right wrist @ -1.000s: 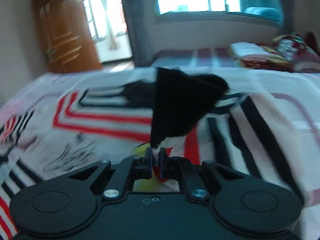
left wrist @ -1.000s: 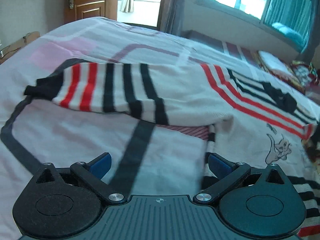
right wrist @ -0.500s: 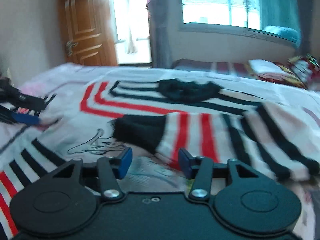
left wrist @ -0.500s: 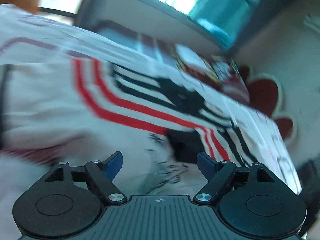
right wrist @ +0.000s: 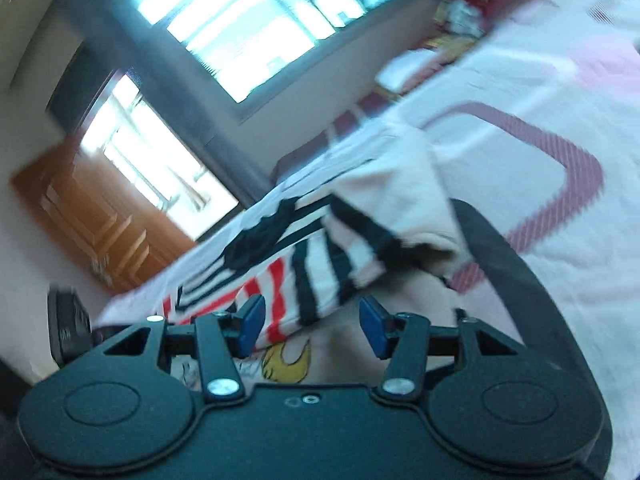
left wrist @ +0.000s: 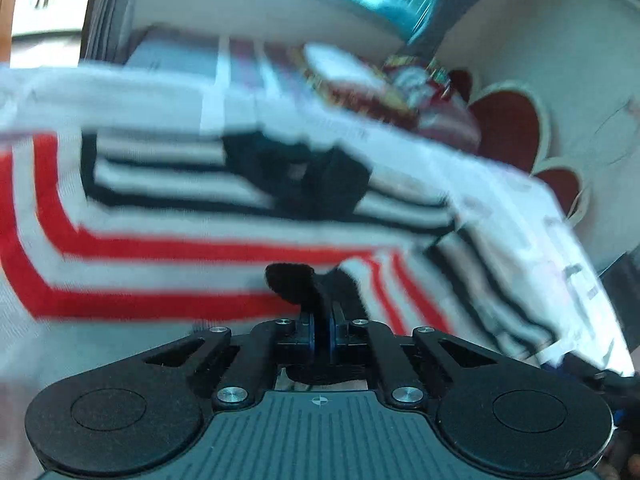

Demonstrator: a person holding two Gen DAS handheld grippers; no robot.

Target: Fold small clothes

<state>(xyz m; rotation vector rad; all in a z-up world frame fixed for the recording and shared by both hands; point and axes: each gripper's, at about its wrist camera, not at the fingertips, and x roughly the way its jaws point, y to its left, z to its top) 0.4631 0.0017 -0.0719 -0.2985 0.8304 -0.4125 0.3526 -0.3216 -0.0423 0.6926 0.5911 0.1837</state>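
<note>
Left gripper (left wrist: 322, 330) clamps black cuff (left wrist: 294, 282); right gripper (right wrist: 312, 322) half-open, empty, door (right wrist: 92, 216) visible.

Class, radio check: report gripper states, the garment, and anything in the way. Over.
Left gripper shut on black cuff of striped top. Right gripper open, jaws just widened, holding nothing, folded sleeve ahead. Nothing blocking on bedsheet.
</note>
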